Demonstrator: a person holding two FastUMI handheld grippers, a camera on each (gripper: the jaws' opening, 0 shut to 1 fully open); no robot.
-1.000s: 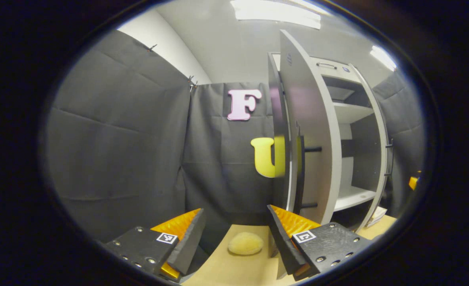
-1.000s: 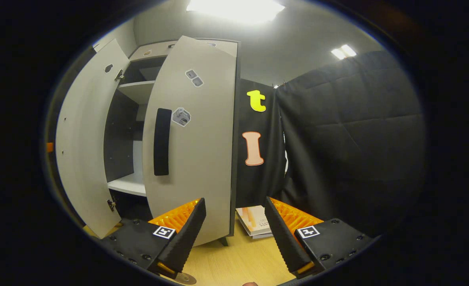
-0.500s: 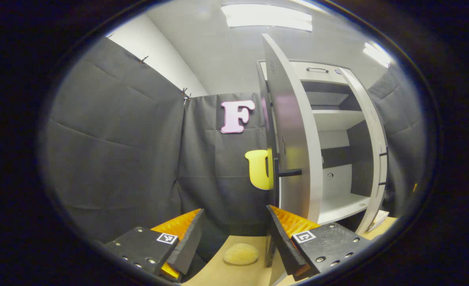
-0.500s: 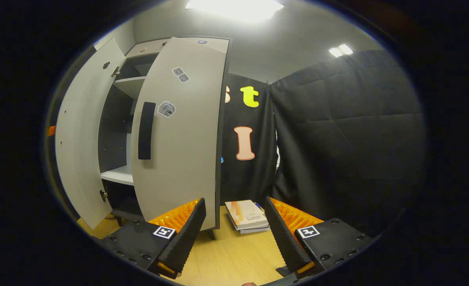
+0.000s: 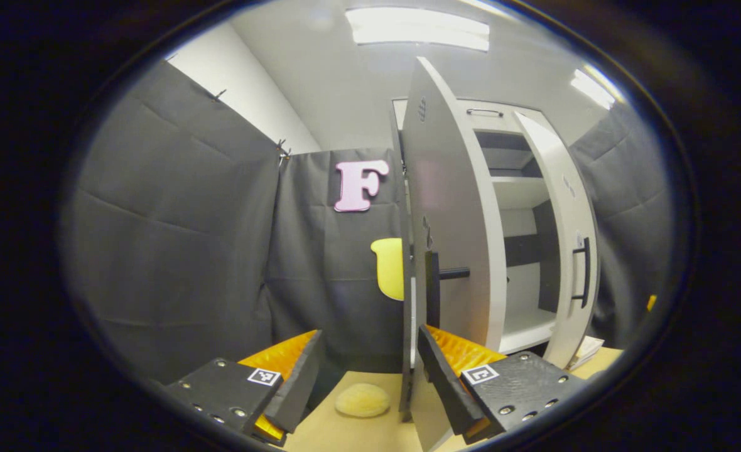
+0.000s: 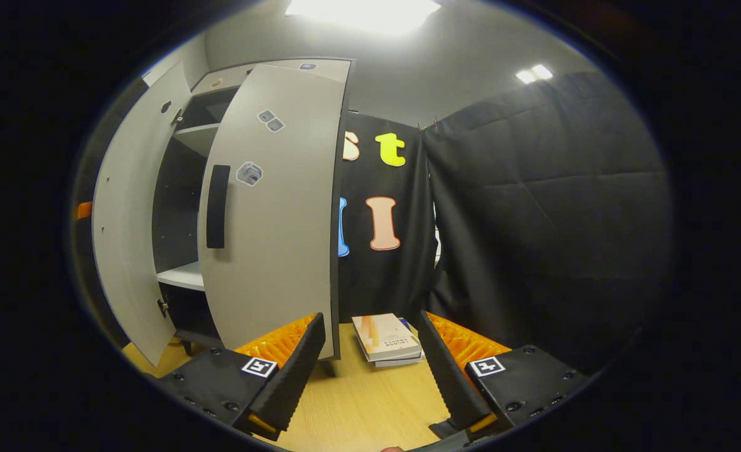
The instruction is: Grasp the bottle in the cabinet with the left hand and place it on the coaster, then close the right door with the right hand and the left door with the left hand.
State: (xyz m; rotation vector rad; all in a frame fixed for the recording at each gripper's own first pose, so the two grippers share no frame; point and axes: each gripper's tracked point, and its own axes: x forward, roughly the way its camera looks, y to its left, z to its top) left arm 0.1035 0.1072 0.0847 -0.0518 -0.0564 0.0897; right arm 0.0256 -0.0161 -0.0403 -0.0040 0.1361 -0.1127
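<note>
The cabinet (image 6: 182, 188) stands on the table (image 6: 358, 408) with both doors ajar, the left door (image 5: 446, 220) edge-on before the left gripper (image 5: 367, 383), a pad (image 5: 362, 400) lying left of that door, and books (image 6: 386, 339) lying right of the right door (image 6: 270, 207).

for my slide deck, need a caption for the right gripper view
Open right claw facing the cabinet's half-closed right door, books on the table.

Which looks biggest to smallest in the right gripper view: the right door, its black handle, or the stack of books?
1. right door, by far the largest.
2. black handle and stack of books look about alike, and the books sit nearer the camera, so I won't rank them.
</note>
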